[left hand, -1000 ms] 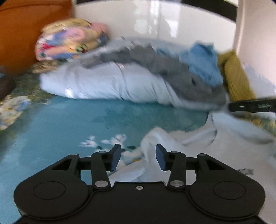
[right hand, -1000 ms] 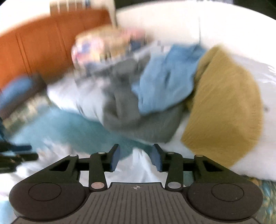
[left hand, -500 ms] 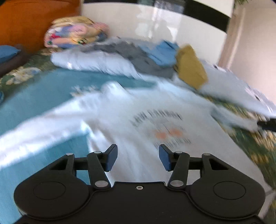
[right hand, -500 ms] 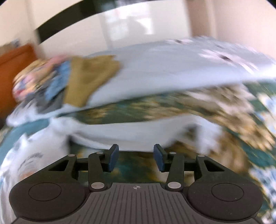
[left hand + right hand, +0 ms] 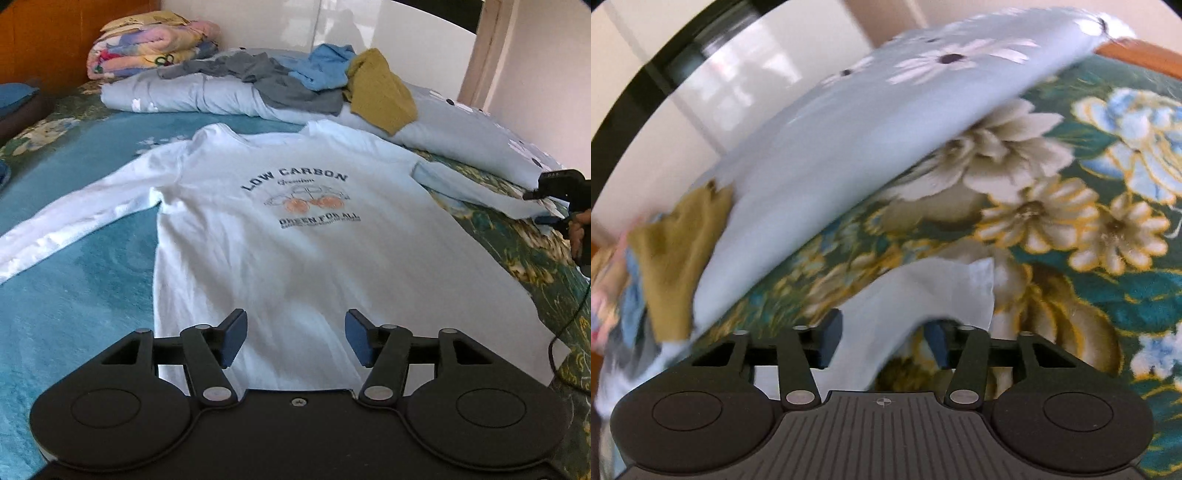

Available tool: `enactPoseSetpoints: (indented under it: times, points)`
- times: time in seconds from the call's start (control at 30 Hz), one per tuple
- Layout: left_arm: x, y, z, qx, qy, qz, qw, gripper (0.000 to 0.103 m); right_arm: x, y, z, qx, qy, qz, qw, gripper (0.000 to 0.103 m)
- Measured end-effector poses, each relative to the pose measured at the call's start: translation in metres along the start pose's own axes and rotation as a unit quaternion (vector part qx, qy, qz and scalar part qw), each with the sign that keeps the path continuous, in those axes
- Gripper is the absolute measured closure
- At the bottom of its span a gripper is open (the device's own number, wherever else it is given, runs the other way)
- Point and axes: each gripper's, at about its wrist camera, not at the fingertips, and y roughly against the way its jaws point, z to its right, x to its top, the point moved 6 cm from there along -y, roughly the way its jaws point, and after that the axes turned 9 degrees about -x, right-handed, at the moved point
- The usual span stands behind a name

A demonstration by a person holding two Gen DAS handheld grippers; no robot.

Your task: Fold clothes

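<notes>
We see a white long-sleeved T-shirt (image 5: 295, 236) lying flat, print side up, on a teal bedspread w/ flower pattern (image 5: 70, 295). Collar points away from the left wrist cam, hem towards it. Chest print reads "LOW CARBON" in dark arched letters, two orange round shapes under it, then "GREEN FOR ALL". Body of the shirt mostly smooth, faint creases near the hem. One sleeve stretches out over the teal cover to the pic's left edge; the other sleeve (image 5: 923, 291) runs out to the right onto the dark green floral part of the cover.

Left gripper (image 5: 294, 341): hovers over the hem area, jaws opening, nothing between the blue pads (image 5: 232, 341); cloth is only seen beyond them.

Right gripper (image 5: 882, 341): jaws closing, sleeve end lies between the pads. Pads not yet pressing on it as far as we can tell; right pad partly hidden by cloth. Pic is blurred.

Behind the shirt: pale blue quilt w/ white daisies (image 5: 207, 96) along the far side, w/ a grey garment (image 5: 280, 83), a blue garment (image 5: 325, 68) and a mustard knitted garment (image 5: 380, 90) heaped on it. Folded multicolour blanket (image 5: 147, 42) in the far left corner.
</notes>
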Motion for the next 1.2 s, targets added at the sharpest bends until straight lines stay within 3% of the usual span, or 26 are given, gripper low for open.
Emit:
enactPoseSetpoints:
  times: [0.03,0.1,0.37,0.53,0.7,0.87,1.1,1.2]
  points:
    - [0.001,0.001,-0.001,0.002,0.001,0.001,1.0000,0.045,0.003,-0.002,0.000,-0.005,-0.003,0.003,1.000,0.085]
    - [0.000,0.002,-0.003,0.007,0.004,0.000,1.0000,0.043,0.010,-0.003,-0.001,-0.016,-0.001,0.014,1.000,0.098]
    - [-0.002,0.005,-0.010,0.011,0.020,0.002,0.9997,0.042,0.060,0.047,-0.031,0.034,0.016,0.129,0.991,0.100]
    - [-0.002,0.007,-0.013,0.011,0.032,0.004,0.9994,0.041,0.057,0.050,-0.050,0.024,0.050,0.132,0.990,0.100]
    - [0.000,0.015,-0.022,0.018,0.048,0.018,0.9985,0.039,0.052,0.073,-0.104,0.077,0.124,0.170,0.975,0.100]
    - [0.004,0.026,-0.039,0.032,0.075,0.039,0.9959,0.039,0.027,0.101,-0.188,0.153,0.218,0.191,0.945,0.100]
    - [0.006,0.052,-0.075,0.063,0.119,0.073,0.9882,0.037,-0.058,0.094,-0.284,0.216,0.330,0.150,0.907,0.100]
    - [0.003,0.065,-0.095,0.078,0.142,0.086,0.9830,0.037,-0.098,0.090,-0.312,0.240,0.354,0.118,0.896,0.100]
